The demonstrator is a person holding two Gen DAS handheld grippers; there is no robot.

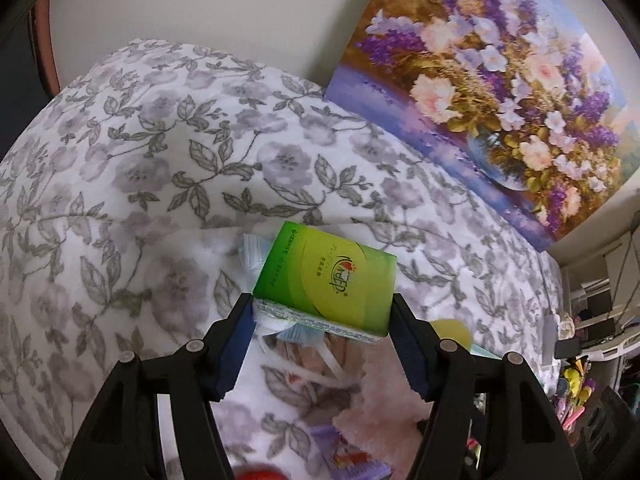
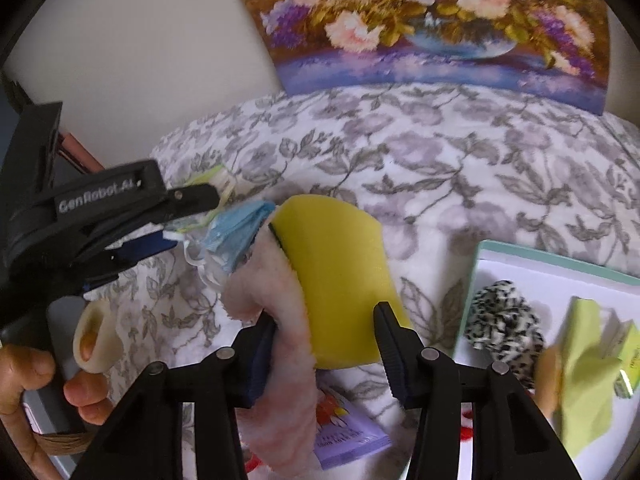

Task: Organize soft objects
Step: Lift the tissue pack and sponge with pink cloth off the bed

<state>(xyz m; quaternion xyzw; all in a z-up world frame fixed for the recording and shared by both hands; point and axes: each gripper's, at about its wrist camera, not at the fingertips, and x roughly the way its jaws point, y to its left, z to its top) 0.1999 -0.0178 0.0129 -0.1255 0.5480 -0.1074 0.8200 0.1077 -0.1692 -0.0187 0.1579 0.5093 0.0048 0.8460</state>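
Note:
In the left wrist view my left gripper (image 1: 322, 314) is shut on a green tissue pack (image 1: 328, 280), one pad against each side, held above the floral bedspread (image 1: 160, 160). A blue face mask (image 1: 252, 252) lies just under the pack. In the right wrist view my right gripper (image 2: 324, 316) is shut on a yellow sponge (image 2: 340, 264) together with a pink fluffy cloth (image 2: 280, 332) pressed against its left side. The left gripper (image 2: 188, 220) shows side-on at the left, next to the blue mask (image 2: 240, 232), held by a hand (image 2: 40, 372).
A mint-rimmed white box (image 2: 556, 264) at the right holds a leopard-print scrunchie (image 2: 504, 320) and a light green cloth (image 2: 588, 364). A purple packet (image 2: 348, 432) lies on the bedspread below the sponge. A flower painting (image 1: 500, 92) leans against the wall behind the bed.

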